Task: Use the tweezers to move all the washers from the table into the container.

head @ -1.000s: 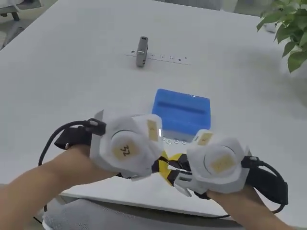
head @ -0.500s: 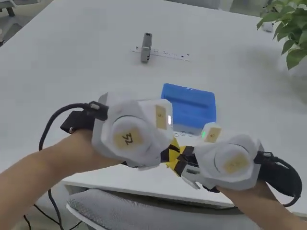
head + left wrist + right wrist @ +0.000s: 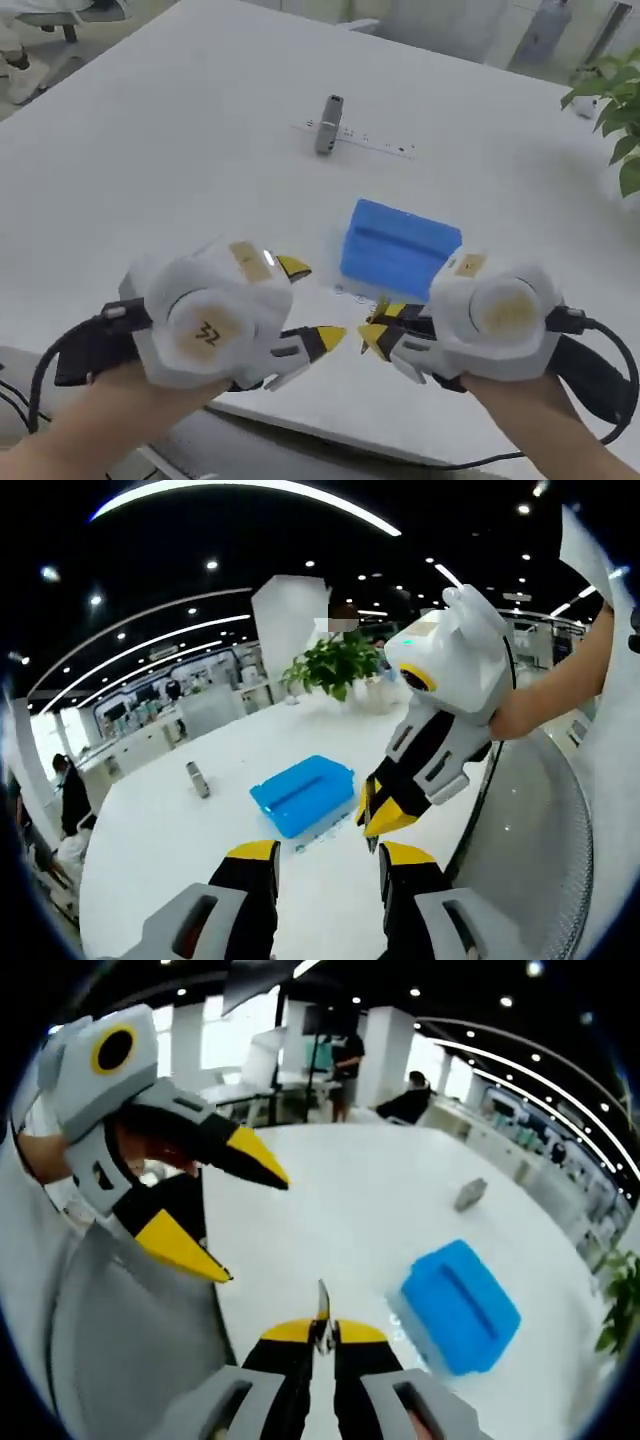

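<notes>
A blue container (image 3: 400,248) lies on the white table (image 3: 180,150), closed side up, and also shows in the left gripper view (image 3: 303,795) and the right gripper view (image 3: 460,1305). A few small washers (image 3: 352,292) sit in a row along its near edge. My right gripper (image 3: 368,330) is shut on thin metal tweezers (image 3: 322,1305) that stick up between its jaws (image 3: 322,1332). My left gripper (image 3: 325,300) is open and holds nothing, its tips pointing at the right gripper's tips. Both hover over the table's near edge, in front of the container.
A small grey block (image 3: 328,110) stands on a thin strip of small parts further back on the table. A green plant (image 3: 610,110) is at the far right. A grey chair seat (image 3: 250,450) lies below the table's near edge.
The two grippers have drawn apart; the left one now sits further left with its open jaws showing. The head camera has shifted, so the container appears further right.
</notes>
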Action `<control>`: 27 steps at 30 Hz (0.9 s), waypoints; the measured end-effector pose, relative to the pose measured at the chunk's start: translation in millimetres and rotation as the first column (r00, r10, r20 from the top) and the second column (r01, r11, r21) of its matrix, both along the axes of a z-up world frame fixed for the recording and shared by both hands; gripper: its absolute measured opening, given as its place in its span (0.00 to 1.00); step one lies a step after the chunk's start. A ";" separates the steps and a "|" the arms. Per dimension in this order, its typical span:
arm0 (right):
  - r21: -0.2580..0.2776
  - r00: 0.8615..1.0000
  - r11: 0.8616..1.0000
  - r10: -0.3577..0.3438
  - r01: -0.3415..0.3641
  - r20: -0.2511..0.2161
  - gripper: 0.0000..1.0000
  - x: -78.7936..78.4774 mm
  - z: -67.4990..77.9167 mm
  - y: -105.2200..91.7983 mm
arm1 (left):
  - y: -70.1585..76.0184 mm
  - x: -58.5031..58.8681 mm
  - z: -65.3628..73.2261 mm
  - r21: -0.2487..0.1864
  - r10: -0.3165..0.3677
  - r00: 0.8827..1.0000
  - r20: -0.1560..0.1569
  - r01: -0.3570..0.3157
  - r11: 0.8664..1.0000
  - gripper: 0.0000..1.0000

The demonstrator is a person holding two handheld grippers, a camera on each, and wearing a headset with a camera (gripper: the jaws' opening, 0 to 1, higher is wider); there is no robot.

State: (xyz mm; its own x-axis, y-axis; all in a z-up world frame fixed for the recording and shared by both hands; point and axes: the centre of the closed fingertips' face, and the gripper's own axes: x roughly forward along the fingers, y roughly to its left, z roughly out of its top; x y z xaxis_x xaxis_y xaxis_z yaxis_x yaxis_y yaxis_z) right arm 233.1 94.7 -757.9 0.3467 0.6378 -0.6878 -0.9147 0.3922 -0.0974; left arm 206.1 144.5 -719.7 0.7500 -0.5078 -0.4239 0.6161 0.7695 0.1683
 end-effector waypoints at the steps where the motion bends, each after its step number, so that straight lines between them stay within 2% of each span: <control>1: 0.011 1.000 1.000 -0.004 0.004 -0.009 0.03 5.2 0.7 1.0 | 3.3 1.5 -3.3 0.004 0.023 1.000 -0.003 -0.023 1.000 0.42; 2: 0.033 1.000 0.999 -0.017 0.017 -0.025 0.03 12.6 1.9 3.6 | 8.2 3.9 -8.0 0.007 0.062 0.998 -0.011 -0.062 0.998 0.45; 5: 0.068 0.998 0.996 -0.051 0.053 -0.037 0.03 32.6 2.8 8.0 | 12.3 8.5 -16.4 0.020 0.090 0.996 -0.018 -0.090 0.996 0.51; 7: 0.095 0.995 0.991 -0.091 0.094 -0.037 0.03 46.7 2.9 11.3 | 19.2 12.0 -22.3 0.036 0.138 0.990 -0.033 -0.137 0.990 0.55; 9: 0.123 0.990 0.982 -0.141 0.141 -0.012 0.03 63.5 2.0 13.7 | 24.0 15.6 -25.1 0.028 0.172 0.984 -0.037 -0.171 0.985 0.61; 10: 0.129 0.987 0.979 -0.157 0.158 -0.019 0.03 67.2 -0.4 14.9 | 25.6 17.7 -27.2 0.016 0.181 0.982 -0.043 -0.181 0.983 0.63; 11: 0.124 0.984 0.976 -0.178 0.181 -0.034 0.03 71.6 -5.8 16.4 | 26.1 18.8 -28.8 0.010 0.179 0.983 -0.044 -0.179 0.984 0.65; 13: 0.129 0.982 0.974 -0.185 0.187 -0.025 0.03 76.5 -10.0 20.0 | 28.0 22.0 -34.1 0.009 0.189 0.981 -0.049 -0.188 0.982 0.69; 15: 0.123 0.982 0.974 -0.188 0.189 -0.022 0.03 80.9 -17.1 23.2 | 29.0 25.1 -37.6 0.009 0.195 0.980 -0.049 -0.195 0.981 0.70; 18: 0.112 0.974 0.967 -0.225 0.228 -0.034 0.03 89.8 -27.9 21.2 | 29.8 28.1 -39.6 0.021 0.206 0.977 -0.045 -0.206 0.978 0.70; 19: 0.116 0.970 0.963 -0.240 0.243 -0.038 0.03 92.5 -29.5 20.0 | 30.5 28.3 -40.0 0.023 0.211 0.977 -0.042 -0.210 0.977 0.70; 22: 0.156 0.940 0.928 -0.327 0.339 -0.098 0.04 103.5 -36.6 15.9 | 32.2 26.3 -43.9 0.049 0.214 0.976 -0.039 -0.212 0.976 0.69; 25: 0.169 0.928 0.913 -0.359 0.370 -0.095 0.04 109.3 -43.0 15.9 | 30.2 26.2 -39.8 0.037 0.201 0.979 -0.024 -0.200 0.979 0.66; 27: 0.177 0.919 0.902 -0.382 0.393 -0.095 0.04 112.1 -48.1 17.6 | 29.8 24.9 -45.5 0.054 0.193 0.980 -0.049 -0.191 0.980 0.64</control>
